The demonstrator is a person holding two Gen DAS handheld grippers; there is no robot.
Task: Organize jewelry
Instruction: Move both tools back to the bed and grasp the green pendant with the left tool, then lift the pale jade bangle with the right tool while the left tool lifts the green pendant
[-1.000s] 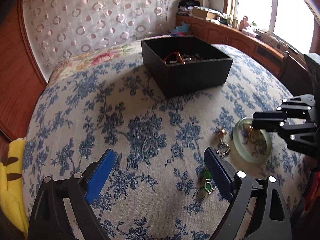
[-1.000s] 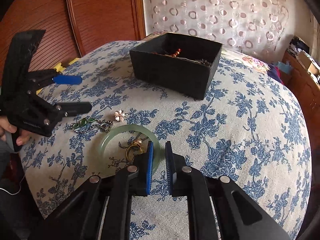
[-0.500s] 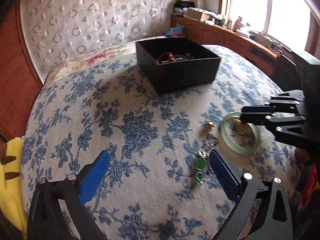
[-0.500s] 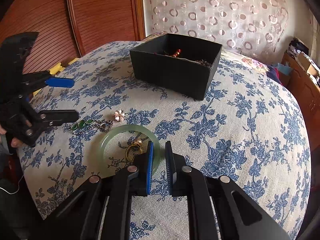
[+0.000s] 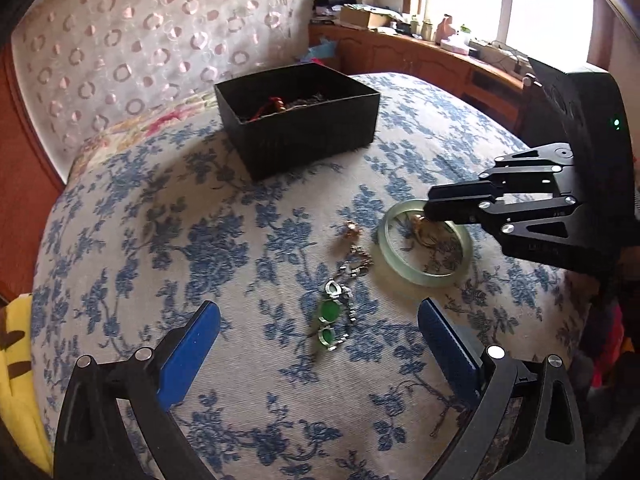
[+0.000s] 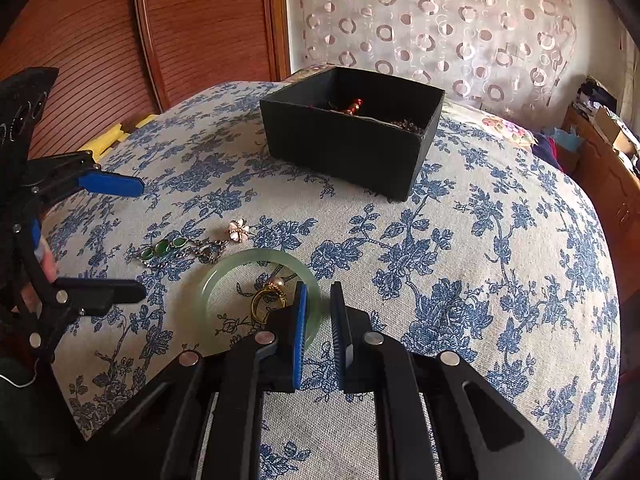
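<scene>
A pale green jade bangle [image 6: 224,280] [image 5: 424,276] lies on the flowered cloth, with a gold pearl ring [image 6: 269,294] [image 5: 418,226] inside it. A green-stone bracelet [image 5: 334,314] [image 6: 176,249] and a pink flower piece [image 6: 239,231] [image 5: 352,229] lie beside it. My right gripper [image 6: 318,304] [image 5: 430,210] hovers over the bangle's near rim, jaws nearly closed with a narrow gap, holding nothing. My left gripper [image 5: 320,344] [image 6: 140,240] is wide open around the green-stone bracelet. A black box [image 5: 298,136] [image 6: 352,144] holding jewelry stands farther back.
The cloth-covered surface [image 5: 160,240] rounds off at its edges. A yellow object [image 5: 16,360] lies at the left edge. A wooden door [image 6: 120,40] and a curtain [image 6: 440,20] stand behind; a wooden sideboard with clutter [image 5: 420,44] is under the window.
My left gripper has swung right and closer, so the green-stone bracelet now lies between its open fingers. The right gripper has stayed over the bangle.
</scene>
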